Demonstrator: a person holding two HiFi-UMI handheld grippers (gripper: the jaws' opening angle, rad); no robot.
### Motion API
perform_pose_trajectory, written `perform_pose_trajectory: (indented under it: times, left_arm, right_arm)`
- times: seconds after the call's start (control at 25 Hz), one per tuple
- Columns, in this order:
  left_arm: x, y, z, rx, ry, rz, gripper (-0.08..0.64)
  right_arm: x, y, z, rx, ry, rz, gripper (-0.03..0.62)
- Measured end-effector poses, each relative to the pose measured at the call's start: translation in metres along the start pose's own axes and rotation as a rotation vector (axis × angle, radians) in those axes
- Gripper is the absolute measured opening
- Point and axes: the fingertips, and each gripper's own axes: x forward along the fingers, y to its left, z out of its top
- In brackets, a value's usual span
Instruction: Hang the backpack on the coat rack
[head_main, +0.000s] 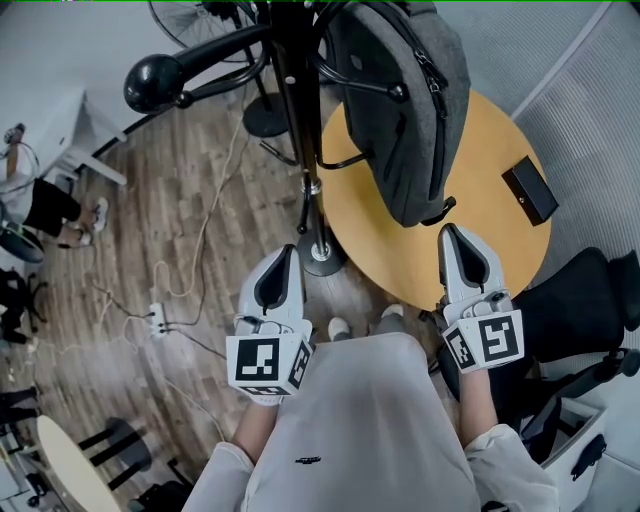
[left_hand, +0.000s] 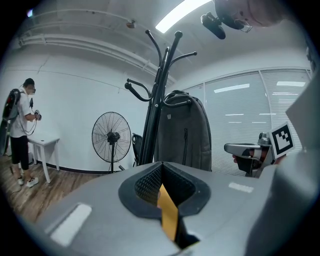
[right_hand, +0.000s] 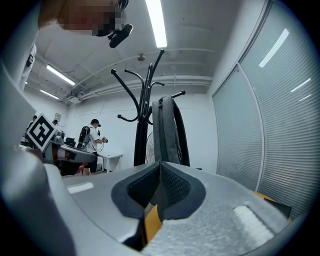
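The backpack (head_main: 400, 110) is hanging on a rack (head_main: 293, 120) hook, over the desk (head_main: 480, 230). The left hand-held gripper (head_main: 288, 252) and right hand-held gripper (head_main: 451, 232) are hovering near it, jaws together, holding nothing. Best now: pulling back gently, checking that the strap is sitting deep on its hook.

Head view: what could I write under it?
Grey backpack hangs on the black coat rack; left tongs and right tongs shut, empty.
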Motion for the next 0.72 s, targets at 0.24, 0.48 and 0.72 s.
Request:
perform_pose_trajectory:
  times: [0.24, 0.48, 0.72]
  left_arm:
    - [-0.004, -0.005, 0.003, 0.009, -0.023, -0.009, 0.018]
    - [-0.004, -0.006, 0.005, 0.007, -0.027, -0.011, 0.018]
    - [-0.006, -0.01, 0.004, 0.002, -0.027, -0.013, 0.018]
  right_arm:
    - [-0.008, -0.001, -0.003, -0.001, -0.003, -0.021, 0.003]
    - [-0.012, -0.002, -0.003, -0.004, -0.005, -0.028, 0.003]
    - [-0.014, -0.003, -0.004, -0.001, -0.005, -0.032, 0.003]
